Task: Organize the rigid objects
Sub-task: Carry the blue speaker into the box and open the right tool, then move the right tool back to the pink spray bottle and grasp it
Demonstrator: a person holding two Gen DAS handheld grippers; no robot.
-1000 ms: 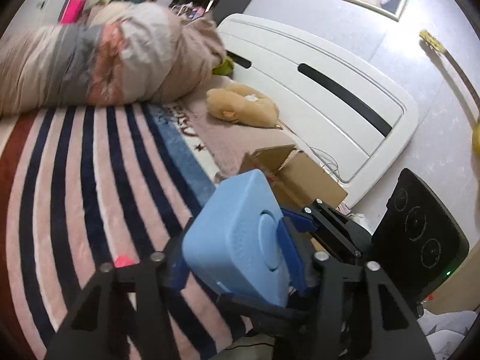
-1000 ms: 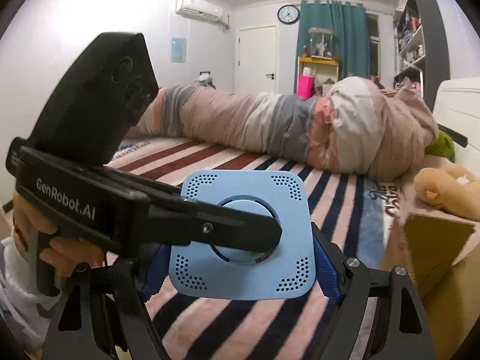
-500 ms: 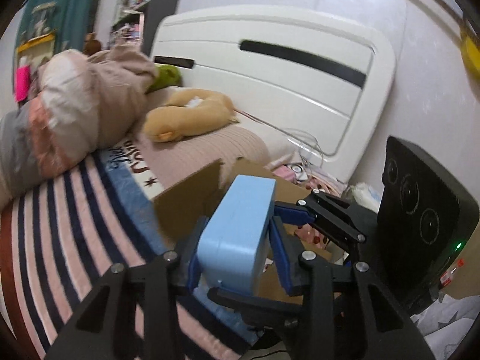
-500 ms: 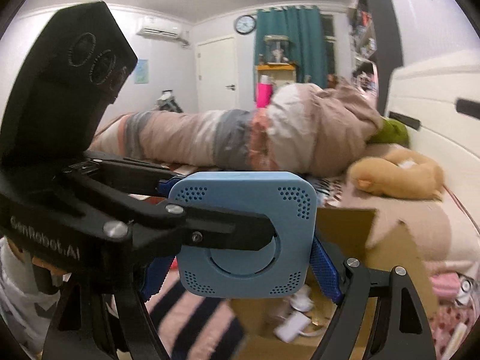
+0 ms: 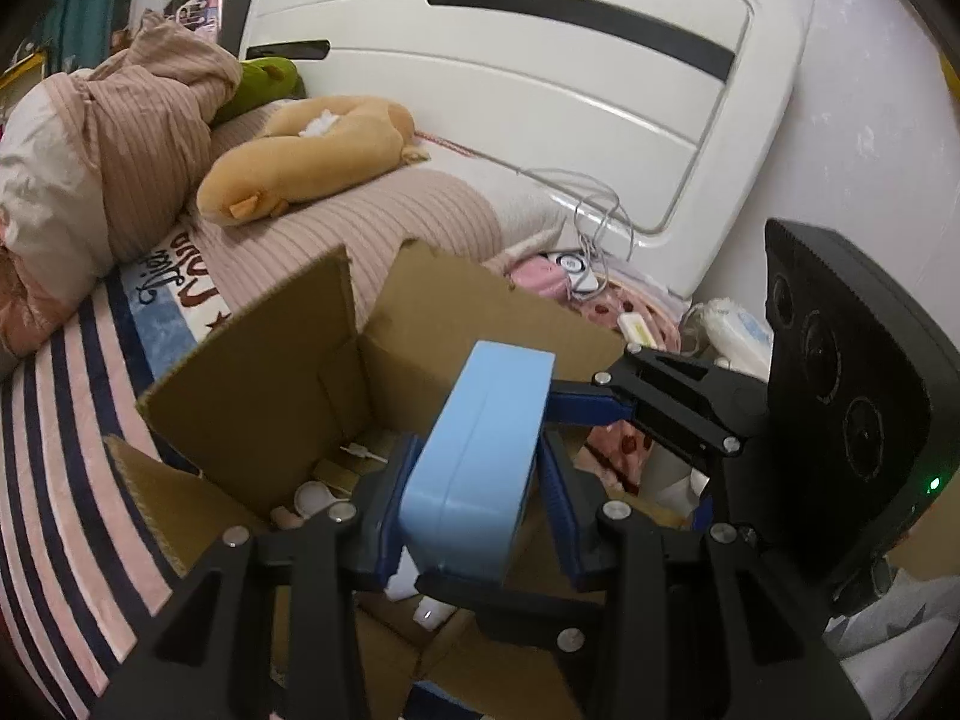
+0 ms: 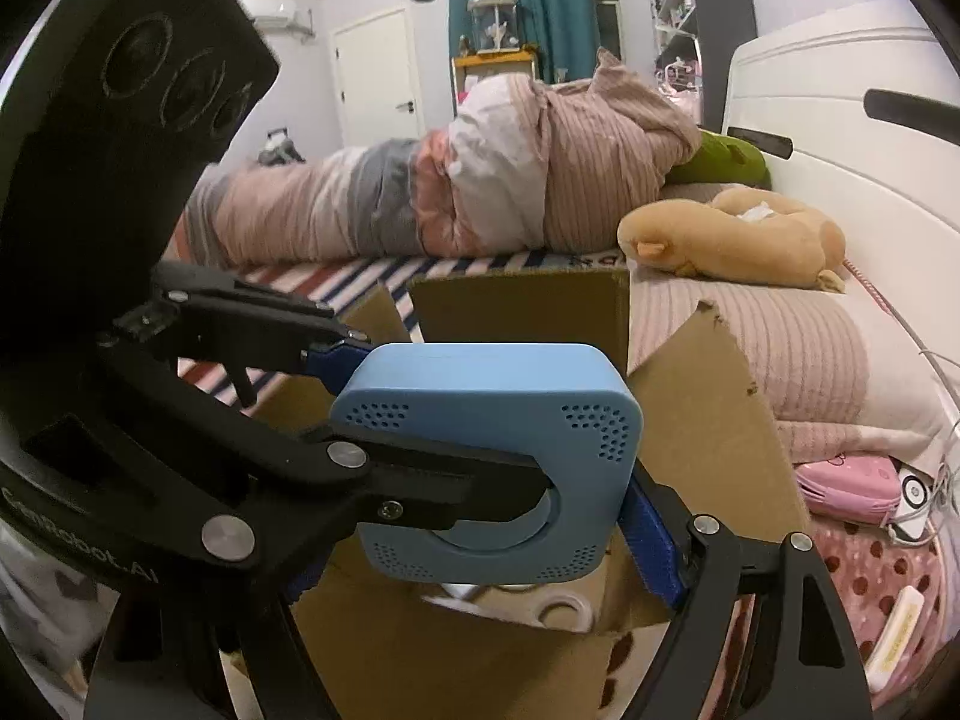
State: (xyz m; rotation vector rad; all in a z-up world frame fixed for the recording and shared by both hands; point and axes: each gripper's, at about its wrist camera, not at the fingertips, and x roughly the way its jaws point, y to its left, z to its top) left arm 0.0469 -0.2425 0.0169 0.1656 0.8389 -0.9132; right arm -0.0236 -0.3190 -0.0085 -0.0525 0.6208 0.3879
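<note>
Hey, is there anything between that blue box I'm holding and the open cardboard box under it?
Nothing visible blocks it. The blue box, clamped by both the left gripper and the right gripper, hangs over the open cardboard box. Its flaps stand open, and only small items lie at the bottom.

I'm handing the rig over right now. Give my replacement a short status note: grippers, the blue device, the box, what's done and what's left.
Left gripper: shut on the blue device, across its flat faces.
Right gripper: shut on the same device, across its side edges.
The device hangs above the open cardboard box, which already holds small white items.
Done: device carried to the box.
Left: lower it in, open both grippers.
</note>
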